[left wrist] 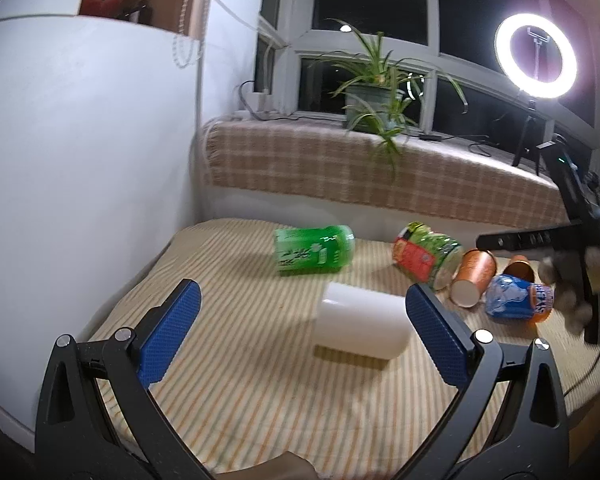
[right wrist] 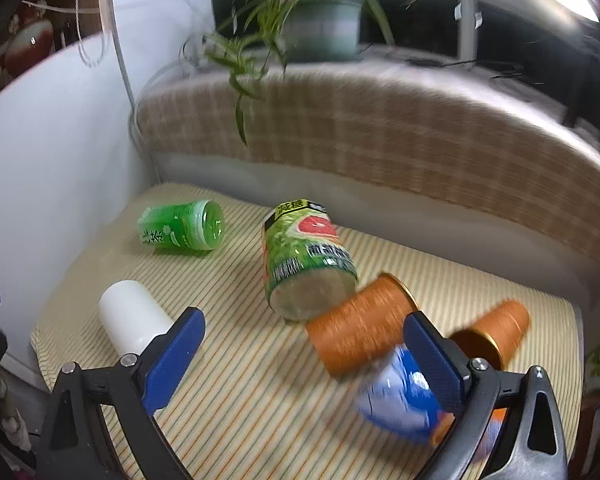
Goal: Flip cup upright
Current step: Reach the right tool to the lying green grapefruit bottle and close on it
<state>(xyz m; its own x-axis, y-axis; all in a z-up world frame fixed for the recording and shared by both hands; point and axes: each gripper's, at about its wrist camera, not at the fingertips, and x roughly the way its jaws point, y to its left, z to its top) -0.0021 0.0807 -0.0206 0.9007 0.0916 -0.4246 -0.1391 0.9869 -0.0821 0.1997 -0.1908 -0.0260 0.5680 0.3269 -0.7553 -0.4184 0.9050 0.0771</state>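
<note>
A white cup (left wrist: 362, 324) lies on its side on the striped mat (left wrist: 236, 392); it also shows at the left in the right wrist view (right wrist: 134, 318). My left gripper (left wrist: 300, 336) is open and empty, its blue pads either side of and just short of the cup. Two orange cups (right wrist: 360, 326) (right wrist: 496, 330) lie on their sides at the right. My right gripper (right wrist: 304, 356) is open and empty, hovering above the nearer orange cup and a blue bottle (right wrist: 404, 396).
A green bottle (left wrist: 314, 250) and a green-and-red labelled bottle (left wrist: 426, 256) lie on the mat. A white wall (left wrist: 80, 180) is at the left, a checked ledge (left wrist: 380, 176) with a potted plant (left wrist: 374, 100) behind, and a ring light (left wrist: 536, 56) at the right.
</note>
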